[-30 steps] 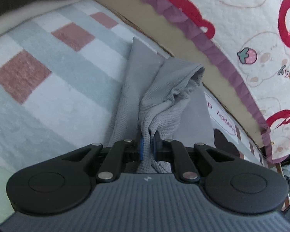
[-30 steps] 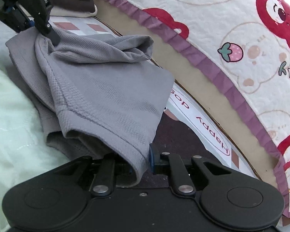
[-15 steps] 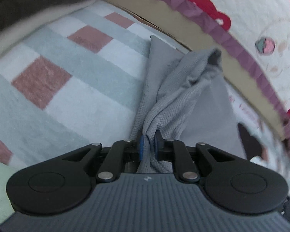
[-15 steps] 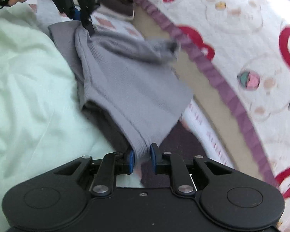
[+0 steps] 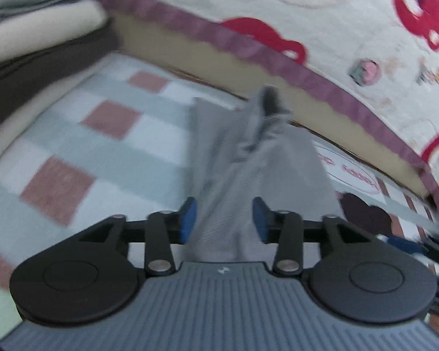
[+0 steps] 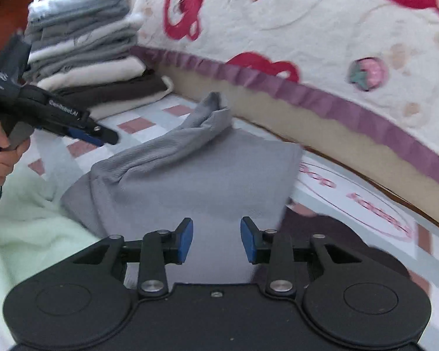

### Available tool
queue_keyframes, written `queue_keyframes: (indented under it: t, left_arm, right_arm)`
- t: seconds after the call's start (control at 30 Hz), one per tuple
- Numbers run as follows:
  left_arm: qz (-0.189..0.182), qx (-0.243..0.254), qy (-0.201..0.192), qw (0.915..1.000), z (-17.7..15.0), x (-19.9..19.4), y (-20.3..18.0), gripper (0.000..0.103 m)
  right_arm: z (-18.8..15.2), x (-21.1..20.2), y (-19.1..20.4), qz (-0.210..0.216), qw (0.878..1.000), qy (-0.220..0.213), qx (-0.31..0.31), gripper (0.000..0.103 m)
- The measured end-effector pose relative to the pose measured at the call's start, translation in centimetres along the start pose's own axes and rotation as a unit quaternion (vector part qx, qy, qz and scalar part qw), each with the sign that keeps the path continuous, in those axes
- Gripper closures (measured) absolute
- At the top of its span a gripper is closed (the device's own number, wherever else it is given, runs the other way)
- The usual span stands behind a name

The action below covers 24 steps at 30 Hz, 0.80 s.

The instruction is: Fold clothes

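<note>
Change: both pairs of jaws were pinched on the grey garment (image 6: 196,181) a second ago, and now they're letting go, the cloth dropping flat!
Left gripper (image 5: 224,216): released and still opening, its blue pads (image 5: 188,215) clear of the fabric on either side; grey cloth shows between the jaws, though it looks to lie below them, not in them.
Right gripper (image 6: 216,241): also let go, jaws opening, pads standing apart with the garment's near edge seen in the gap but not pressed.
Left tool seen from the right: it hangs above and to the left of the cloth, well off it, with a hand (image 6: 1,149) wrapped on its handle.
Garment: lying on the checked mat (image 5: 108,152) as a squarish folded bundle, one loose sleeve or corner poking up along its far edge.
Meaning for the task: I'd call this fold laid down; the sticking-up ridge probably wants tucking or smoothing before another fold or stacking.
Surface: pale blue, white and pink checks, printed lettering and a dark shape to the right, a light green towel (image 6: 23,234) at the near left.
Room: a quilt (image 6: 322,38) with red bears and a purple frill hangs over the far side; a stack of folded clothes (image 6: 85,49) sits at the back left.
Picture quality: the left view is motion-blurred, so fine creases are hard to read.
</note>
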<state>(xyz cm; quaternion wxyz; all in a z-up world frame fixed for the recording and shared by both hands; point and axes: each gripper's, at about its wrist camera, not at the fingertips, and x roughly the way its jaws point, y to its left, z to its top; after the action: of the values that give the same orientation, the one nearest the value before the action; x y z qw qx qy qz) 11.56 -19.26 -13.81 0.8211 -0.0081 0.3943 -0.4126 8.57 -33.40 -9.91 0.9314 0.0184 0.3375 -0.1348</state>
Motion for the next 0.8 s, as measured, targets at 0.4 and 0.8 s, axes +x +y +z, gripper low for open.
queue_keyframes:
  t: [0.4,0.8]
  left_arm:
    - [0.076,0.123,0.044,0.9884,6.5,13.5,-3.8,0.056]
    - [0.028,-0.101,-0.02,0.9943,5.9,11.7,7.4,0.059]
  right_arm:
    - [-1.1,5.4,-0.9,0.119,0.99,0.072,-0.016,0.052]
    - [0.9,5.8,-4.9,0.199,0.973,0.116,-0.006,0.051]
